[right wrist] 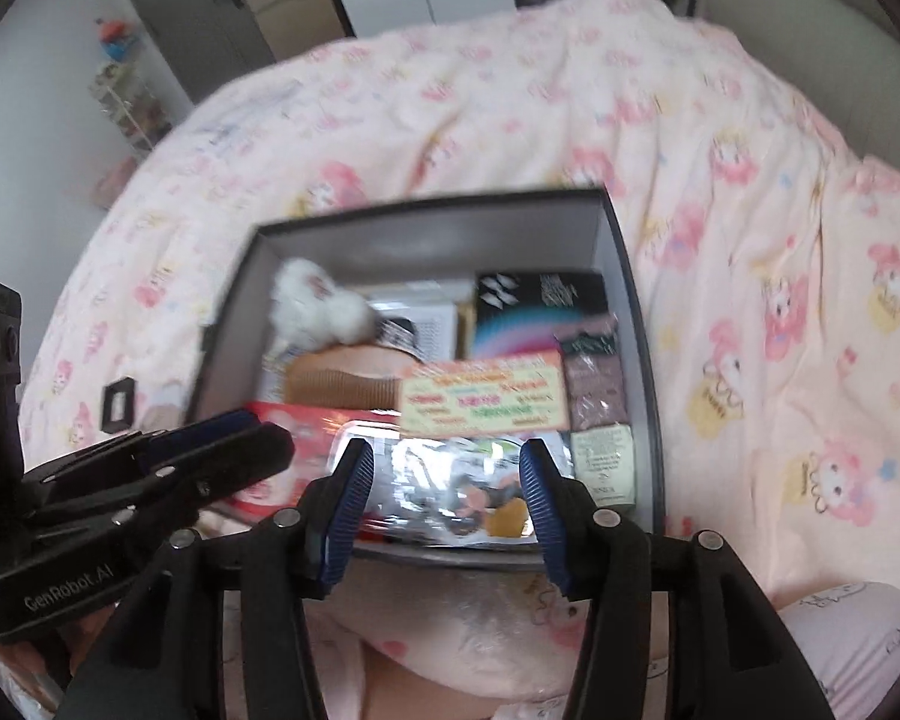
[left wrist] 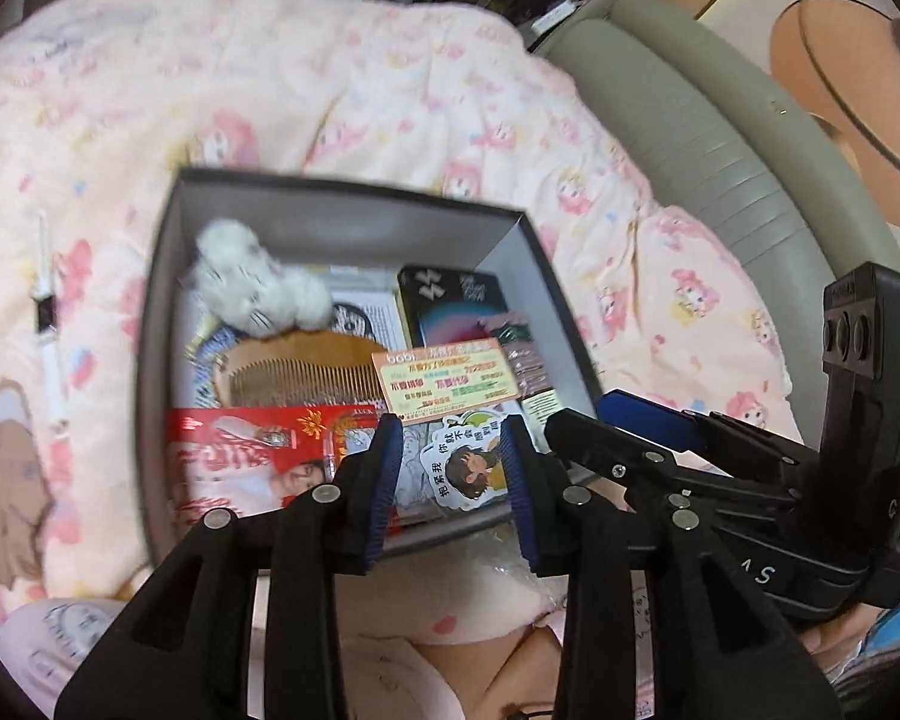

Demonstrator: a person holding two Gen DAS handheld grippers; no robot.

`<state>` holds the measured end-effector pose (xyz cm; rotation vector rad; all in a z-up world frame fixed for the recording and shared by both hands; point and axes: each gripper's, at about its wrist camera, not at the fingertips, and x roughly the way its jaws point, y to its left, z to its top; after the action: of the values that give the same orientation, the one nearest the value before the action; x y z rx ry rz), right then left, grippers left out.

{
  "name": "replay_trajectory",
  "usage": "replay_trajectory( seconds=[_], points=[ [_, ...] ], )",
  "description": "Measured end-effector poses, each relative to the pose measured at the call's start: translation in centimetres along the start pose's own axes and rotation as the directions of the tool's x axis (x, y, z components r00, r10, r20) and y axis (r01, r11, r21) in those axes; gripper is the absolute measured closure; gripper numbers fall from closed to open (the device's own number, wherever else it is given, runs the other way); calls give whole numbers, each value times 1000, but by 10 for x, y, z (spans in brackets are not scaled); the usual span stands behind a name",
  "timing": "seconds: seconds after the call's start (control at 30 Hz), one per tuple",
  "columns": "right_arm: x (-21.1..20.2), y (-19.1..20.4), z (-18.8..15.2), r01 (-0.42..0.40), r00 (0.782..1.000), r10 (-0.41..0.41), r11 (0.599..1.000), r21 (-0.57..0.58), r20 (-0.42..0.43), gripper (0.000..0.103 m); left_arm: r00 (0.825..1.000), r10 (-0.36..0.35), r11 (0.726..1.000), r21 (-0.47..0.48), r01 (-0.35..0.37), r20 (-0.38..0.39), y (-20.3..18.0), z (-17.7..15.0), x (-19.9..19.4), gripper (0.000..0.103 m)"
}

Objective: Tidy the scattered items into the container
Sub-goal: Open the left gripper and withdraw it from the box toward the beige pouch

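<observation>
Looking from the left wrist, the box (left wrist: 168, 324) sits on the pink blanket (left wrist: 390, 90) and is nearly full. A fluffy toy (left wrist: 252, 282), a comb (left wrist: 294, 372), a red pack (left wrist: 252, 456), a card (left wrist: 450, 378) and a sticker sheet (left wrist: 468, 468) lie inside. The left gripper (left wrist: 453, 480) hangs over the box's near edge with its jaws apart and nothing between them. One thin white thing (left wrist: 48, 318) lies on the blanket left of the box, so I think that one is left to put away. From the right wrist, the right gripper (right wrist: 447, 498) is also apart and empty above the near edge. A shiny bag (right wrist: 450, 480) lies in the box under it. A small black thing (right wrist: 119, 405) sits on the blanket, left of the box.
</observation>
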<state>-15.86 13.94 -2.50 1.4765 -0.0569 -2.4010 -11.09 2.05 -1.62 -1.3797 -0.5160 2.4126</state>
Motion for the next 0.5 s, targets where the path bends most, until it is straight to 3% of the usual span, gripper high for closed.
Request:
replay_trajectory(
  seconds=[0.2, 0.5],
  points=[
    [-27, 36, -3, -16, 997, 20, 998, -62, 69, 56, 998, 22, 999, 24, -24, 66, -1, -10, -42, 66],
    [-42, 91, -13, -37, 995, 52, 986, -160, 89, 56, 987, 85, 996, -8, -84, 135, 25, -33, -95, 66]
  ],
)
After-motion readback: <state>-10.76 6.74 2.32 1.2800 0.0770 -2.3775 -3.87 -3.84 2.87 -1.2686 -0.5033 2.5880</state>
